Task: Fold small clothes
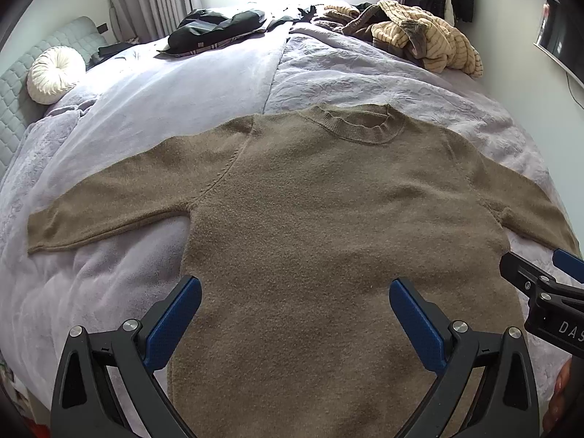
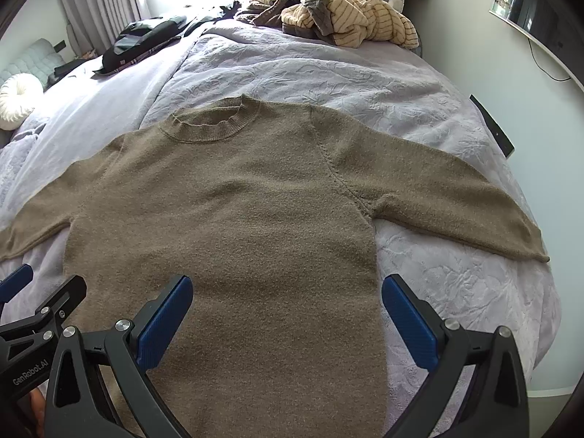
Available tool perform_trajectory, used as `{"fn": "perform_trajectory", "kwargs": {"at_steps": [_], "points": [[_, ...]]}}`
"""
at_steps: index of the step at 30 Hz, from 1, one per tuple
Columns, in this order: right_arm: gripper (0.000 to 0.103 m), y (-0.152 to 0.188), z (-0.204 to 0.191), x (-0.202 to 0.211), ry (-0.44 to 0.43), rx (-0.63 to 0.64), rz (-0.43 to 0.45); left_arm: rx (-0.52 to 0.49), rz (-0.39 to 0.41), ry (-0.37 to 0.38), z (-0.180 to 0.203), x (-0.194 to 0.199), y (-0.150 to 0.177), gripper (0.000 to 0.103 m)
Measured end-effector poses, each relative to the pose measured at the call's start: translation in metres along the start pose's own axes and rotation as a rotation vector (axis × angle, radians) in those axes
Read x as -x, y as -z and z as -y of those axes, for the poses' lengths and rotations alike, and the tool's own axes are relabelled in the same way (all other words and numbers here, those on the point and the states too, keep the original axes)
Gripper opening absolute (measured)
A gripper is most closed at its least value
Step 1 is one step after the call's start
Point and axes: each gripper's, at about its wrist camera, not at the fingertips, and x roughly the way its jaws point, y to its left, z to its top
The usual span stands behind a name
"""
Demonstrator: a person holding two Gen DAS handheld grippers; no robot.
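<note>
A brown knit sweater (image 1: 321,219) lies flat and face up on the lavender bed cover (image 1: 164,91), collar away from me, both sleeves spread out to the sides. It also shows in the right wrist view (image 2: 233,226). My left gripper (image 1: 295,292) is open and empty, hovering over the sweater's lower left part. My right gripper (image 2: 286,290) is open and empty over the sweater's lower right edge. Each gripper shows at the other view's edge: the right gripper (image 1: 540,277) and the left gripper (image 2: 36,292).
A pile of striped beige clothes (image 1: 419,36) and dark garments (image 1: 219,25) lie at the far end of the bed. A round white cushion (image 1: 54,73) sits far left. A dark flat object (image 2: 492,126) lies at the bed's right edge.
</note>
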Motion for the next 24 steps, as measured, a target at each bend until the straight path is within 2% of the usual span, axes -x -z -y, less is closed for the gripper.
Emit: {"fn": "perform_trajectory", "kwargs": {"at_steps": [24], "points": [[0.103, 0.0000, -0.0025, -0.0003, 0.004, 0.002, -0.002, 0.003, 0.008, 0.007, -0.0006, 0.0011, 0.0003, 0.103]]}}
